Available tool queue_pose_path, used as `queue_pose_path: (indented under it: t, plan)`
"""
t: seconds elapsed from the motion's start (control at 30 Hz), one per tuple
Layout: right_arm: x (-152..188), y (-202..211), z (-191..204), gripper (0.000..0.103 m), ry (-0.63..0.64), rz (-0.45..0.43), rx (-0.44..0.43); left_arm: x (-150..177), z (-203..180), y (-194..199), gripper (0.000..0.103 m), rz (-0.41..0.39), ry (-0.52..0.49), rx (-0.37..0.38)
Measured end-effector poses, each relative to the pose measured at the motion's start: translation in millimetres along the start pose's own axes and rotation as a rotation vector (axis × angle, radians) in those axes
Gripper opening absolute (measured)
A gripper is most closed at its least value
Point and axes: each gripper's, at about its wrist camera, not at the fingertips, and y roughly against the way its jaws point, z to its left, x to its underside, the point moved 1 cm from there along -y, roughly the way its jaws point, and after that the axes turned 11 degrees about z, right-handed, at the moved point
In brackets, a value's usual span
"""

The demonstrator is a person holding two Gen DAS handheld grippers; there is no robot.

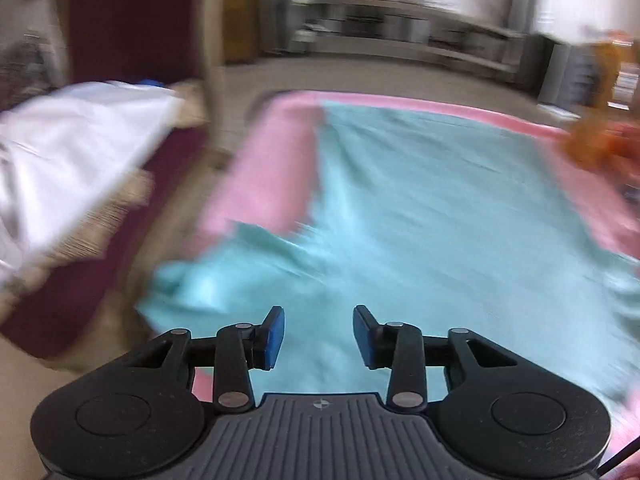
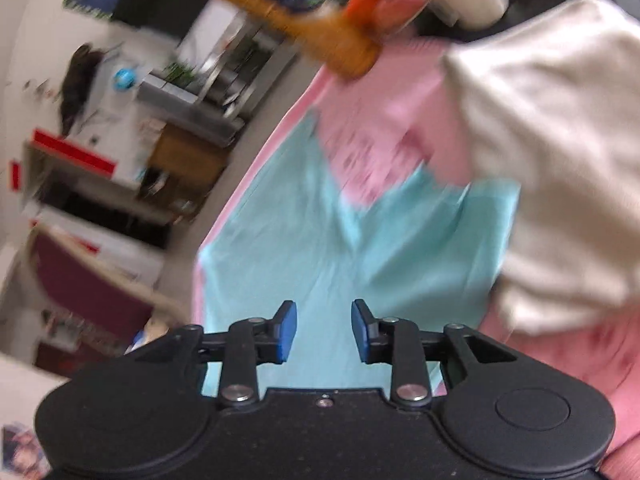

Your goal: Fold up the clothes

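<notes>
The turquoise garment (image 1: 420, 200) lies spread on a pink cover (image 1: 260, 176), directly ahead of and below both grippers; both views are blurred. The left gripper (image 1: 319, 336) hangs over the garment's near part with its blue pads spread and nothing between them; a rumpled sleeve or corner of the cloth (image 1: 188, 284) trails off to its left, over the cover's edge. The right gripper (image 2: 324, 332) likewise stands parted and empty above the same cloth (image 2: 304, 248); a cream garment (image 2: 560, 168) lies to its right, overlapping the turquoise edge; an orange bottle (image 2: 296, 16) sits at the far end.
</notes>
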Motion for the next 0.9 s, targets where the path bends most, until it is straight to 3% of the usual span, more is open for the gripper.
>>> queue_pose_path:
  t: [0.03, 0.17, 0.23, 0.3, 0.4, 0.43, 0.57, 0.73, 0.9]
  plan:
    - [5, -6, 3, 0.03, 0.008, 0.024, -0.01, 5, -8, 2, 0.04, -0.006, -0.027, 0.015]
    - [7, -47, 20, 0.028, 0.079, 0.049, 0.12, 6, -35, -16, 0.04, 0.011, -0.096, -0.019]
    - [6, -71, 23, 0.022, 0.084, 0.118, 0.118, 4, -38, -31, 0.04, 0.05, -0.095, 0.002]
    - [9, -87, 24, 0.022, 0.089, 0.191, 0.083, 5, -43, -42, 0.04, 0.083, -0.109, 0.014]
    - [15, -102, 26, 0.022, 0.137, 0.247, 0.115, 7, -45, -47, 0.042, 0.095, -0.123, 0.013]
    - [16, -105, 24, 0.015, 0.145, 0.253, 0.135, 8, -45, -48, 0.042, 0.096, -0.126, 0.011]
    - [20, -92, 12, 0.003, 0.119, 0.24, 0.167, 17, -40, -43, 0.048, 0.127, -0.131, -0.025]
    - [33, -49, -6, 0.002, 0.085, 0.177, 0.3, 43, -23, -25, 0.048, 0.194, -0.107, -0.063]
    - [53, -21, -19, 0.006, 0.056, 0.123, 0.342, 64, -16, -7, 0.043, 0.196, -0.078, -0.069]
